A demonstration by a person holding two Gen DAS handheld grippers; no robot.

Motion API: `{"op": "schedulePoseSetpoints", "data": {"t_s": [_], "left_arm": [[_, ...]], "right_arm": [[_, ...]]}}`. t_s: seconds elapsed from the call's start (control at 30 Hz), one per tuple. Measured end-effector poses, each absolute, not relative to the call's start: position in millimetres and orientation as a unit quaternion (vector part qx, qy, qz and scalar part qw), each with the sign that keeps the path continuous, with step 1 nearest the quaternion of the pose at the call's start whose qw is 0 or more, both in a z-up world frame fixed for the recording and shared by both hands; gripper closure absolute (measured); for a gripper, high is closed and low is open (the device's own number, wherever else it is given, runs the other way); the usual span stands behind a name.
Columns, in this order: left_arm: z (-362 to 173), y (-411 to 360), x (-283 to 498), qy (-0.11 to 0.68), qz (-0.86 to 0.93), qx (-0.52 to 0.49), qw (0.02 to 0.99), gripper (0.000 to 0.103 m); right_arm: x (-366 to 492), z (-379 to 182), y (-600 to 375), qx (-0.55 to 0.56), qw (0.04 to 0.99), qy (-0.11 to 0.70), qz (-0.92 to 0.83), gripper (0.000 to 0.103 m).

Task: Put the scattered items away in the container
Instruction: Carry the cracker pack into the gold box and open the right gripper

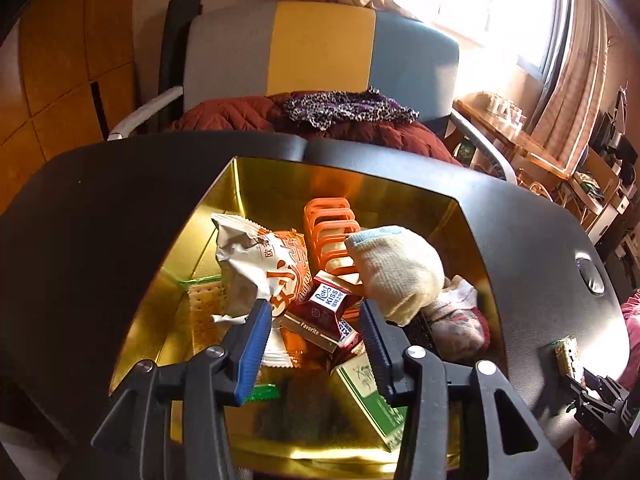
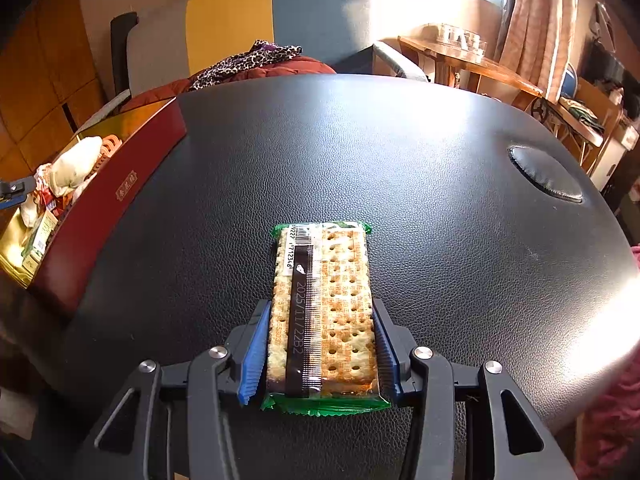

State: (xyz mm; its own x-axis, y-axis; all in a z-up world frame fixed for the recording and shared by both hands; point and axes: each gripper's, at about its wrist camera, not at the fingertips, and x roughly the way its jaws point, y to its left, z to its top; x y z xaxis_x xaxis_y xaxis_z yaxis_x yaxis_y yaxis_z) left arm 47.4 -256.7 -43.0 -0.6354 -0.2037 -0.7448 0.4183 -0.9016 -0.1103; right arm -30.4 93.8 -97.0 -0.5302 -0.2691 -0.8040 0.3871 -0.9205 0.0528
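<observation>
My left gripper [image 1: 314, 312] hangs open over the gold-lined box [image 1: 224, 208], nothing held between its blue fingers. Inside lie a white and orange snack bag [image 1: 256, 264], a red KISS packet [image 1: 324, 312], an orange plastic rack [image 1: 332, 228], a cream sock [image 1: 396, 272], a green carton [image 1: 368, 396] and a cracker pack [image 1: 204, 300]. My right gripper [image 2: 320, 312] is shut on a clear cracker packet [image 2: 324, 304] with green ends, over the black leather table [image 2: 400, 160]. The box's red wall [image 2: 112, 204] is at the far left there. Whether the packet touches the table is unclear.
A chair [image 1: 320, 48] with a grey, yellow and blue back stands behind the table, holding a red quilted coat [image 1: 248, 116] and a leopard-print cloth [image 1: 348, 108]. The tabletop has a round dimple [image 2: 546, 174]. A wooden side table [image 2: 472, 64] and curtains are at the far right.
</observation>
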Motion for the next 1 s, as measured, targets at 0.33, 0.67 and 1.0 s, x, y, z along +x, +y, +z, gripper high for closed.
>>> {"op": "schedulePoseSetpoints", "data": {"t_s": [0.33,0.67,1.0], "left_arm": [[-33,-219,82,0.15,-0.902,0.38,0.139,0.055],[-37,-217,119,0.159,-0.898,0.382,0.148,0.055],[-52,-241,138,0.194,-0.886,0.387,0.169,0.055]], "right_arm": [[-16,-69,65,0.421,0.222,0.073,-0.877,0.055],[-14,-21,-40,0.371,0.337,0.101,-0.859,0.055],[-23,-31,-138,0.393,0.387,0.115,-0.826,0.055]]}}
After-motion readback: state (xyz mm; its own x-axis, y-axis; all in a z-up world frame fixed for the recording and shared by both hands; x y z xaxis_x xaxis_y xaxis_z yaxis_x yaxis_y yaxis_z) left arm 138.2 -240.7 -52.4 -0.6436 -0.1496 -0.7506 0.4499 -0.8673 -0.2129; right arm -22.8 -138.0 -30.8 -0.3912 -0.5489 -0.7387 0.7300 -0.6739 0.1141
